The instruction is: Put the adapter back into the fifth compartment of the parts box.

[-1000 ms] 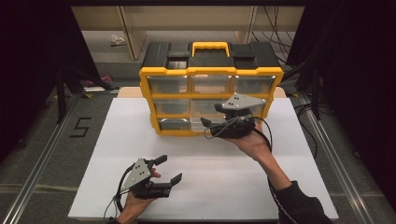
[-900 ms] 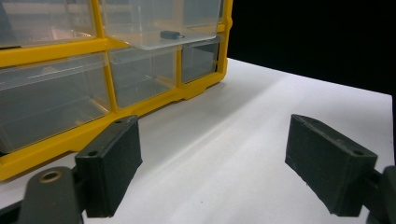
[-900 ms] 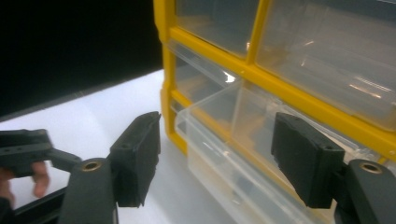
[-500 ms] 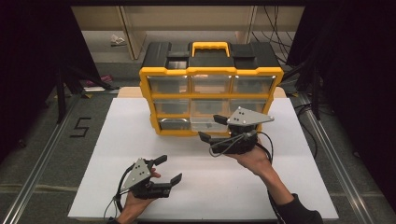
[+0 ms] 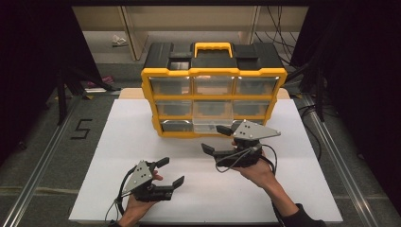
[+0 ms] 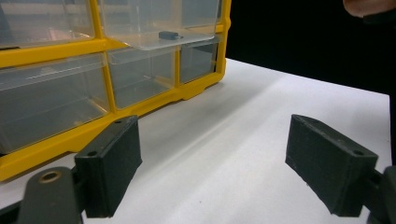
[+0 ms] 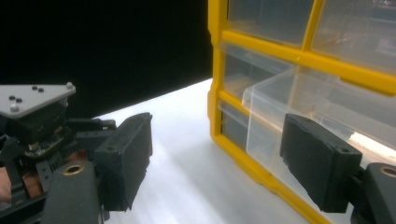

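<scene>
Yellow-framed drawer cabinet (image 5: pixel 213 90) stands at the white table's (image 5: pixel 118 142) far side, its bottom middle clear drawer (image 5: pixel 209 126) pulled out, while the right gripper (image 5: pixel 217 139) has drawn back from it, jaws wide apart and empty like the resting left gripper's (image 5: pixel 170 172).

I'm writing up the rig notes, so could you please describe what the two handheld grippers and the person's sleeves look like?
Both the left gripper and right gripper are black, each with two blocky black jaws, a grey three-cornered plate on top dotted with small screws, and a thin black cable looping from the body. The right arm wears a dark sleeve.
</scene>
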Demonstrator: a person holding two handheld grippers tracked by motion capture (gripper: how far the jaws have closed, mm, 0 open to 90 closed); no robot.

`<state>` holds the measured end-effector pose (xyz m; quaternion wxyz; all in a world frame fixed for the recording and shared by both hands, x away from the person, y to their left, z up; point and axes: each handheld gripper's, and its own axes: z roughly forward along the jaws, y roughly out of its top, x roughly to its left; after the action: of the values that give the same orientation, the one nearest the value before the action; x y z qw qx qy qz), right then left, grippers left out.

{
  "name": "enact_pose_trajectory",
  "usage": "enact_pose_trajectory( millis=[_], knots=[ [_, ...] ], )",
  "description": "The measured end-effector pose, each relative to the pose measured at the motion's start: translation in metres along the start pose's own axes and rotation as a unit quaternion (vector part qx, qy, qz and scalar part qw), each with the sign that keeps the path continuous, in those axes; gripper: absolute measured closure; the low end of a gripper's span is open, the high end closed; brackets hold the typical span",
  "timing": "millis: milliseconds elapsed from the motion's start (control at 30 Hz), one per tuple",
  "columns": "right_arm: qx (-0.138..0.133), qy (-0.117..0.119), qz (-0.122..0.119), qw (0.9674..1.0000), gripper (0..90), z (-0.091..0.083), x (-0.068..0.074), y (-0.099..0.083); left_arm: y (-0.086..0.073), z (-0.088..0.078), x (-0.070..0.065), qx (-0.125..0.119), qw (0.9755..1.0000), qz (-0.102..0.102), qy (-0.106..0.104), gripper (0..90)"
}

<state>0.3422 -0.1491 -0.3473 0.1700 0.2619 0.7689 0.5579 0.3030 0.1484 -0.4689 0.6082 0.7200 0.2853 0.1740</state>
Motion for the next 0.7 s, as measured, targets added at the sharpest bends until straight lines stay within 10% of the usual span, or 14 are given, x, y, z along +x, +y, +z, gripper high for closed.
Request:
enact_pose_trajectory(
  millis=[700],
  knots=[
    [0.001,-0.002,0.011,0.9999,25.1,-0.007,-0.004,-0.035,0.000,0.001,-0.001,0.003,0.9999,-0.006,-0.010,17.3]
  ],
)
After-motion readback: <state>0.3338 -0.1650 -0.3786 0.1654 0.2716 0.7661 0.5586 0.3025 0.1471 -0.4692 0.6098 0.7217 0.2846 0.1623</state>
